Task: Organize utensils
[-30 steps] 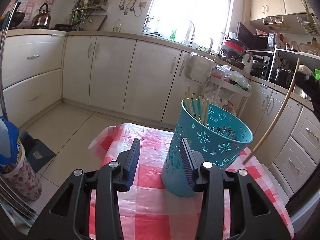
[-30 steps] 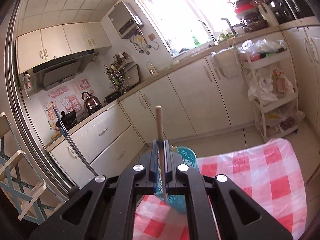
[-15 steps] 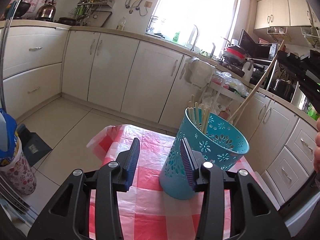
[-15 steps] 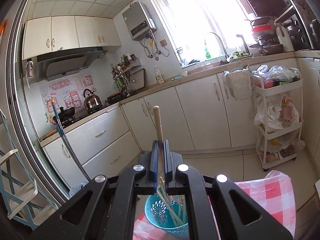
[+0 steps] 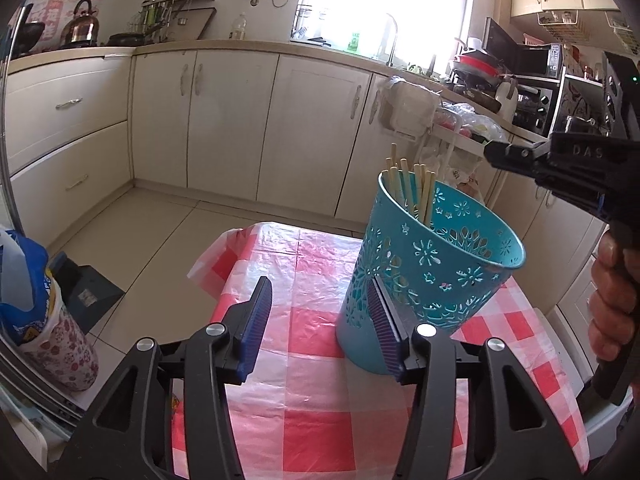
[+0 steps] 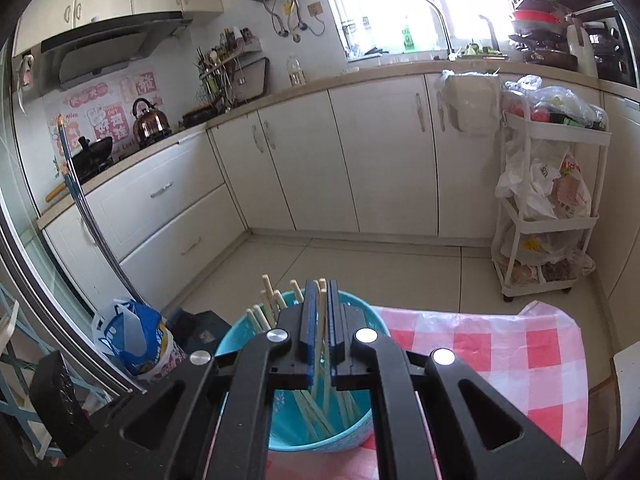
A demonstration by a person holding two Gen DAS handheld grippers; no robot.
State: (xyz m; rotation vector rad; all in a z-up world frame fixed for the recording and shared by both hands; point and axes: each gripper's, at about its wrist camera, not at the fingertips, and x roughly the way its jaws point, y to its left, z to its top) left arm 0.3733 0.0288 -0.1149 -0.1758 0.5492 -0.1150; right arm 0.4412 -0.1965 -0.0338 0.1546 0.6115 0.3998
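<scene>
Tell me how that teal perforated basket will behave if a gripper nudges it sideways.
The teal basket narrows toward its base and already leans, so it would probably tip. Its cut-out walls look thin and light, so it may slide on the glossy checked cloth. The chopsticks standing inside would likely rattle and shift.

teal flower-cut bucket [image 5: 436,264], red-white checked tablecloth [image 5: 316,412]

The right gripper [image 6: 319,320] is bringing its chopstick [image 6: 319,344] down into the teal basket [image 6: 240,330], while the left gripper [image 5: 318,312] is opening beside it.
</scene>
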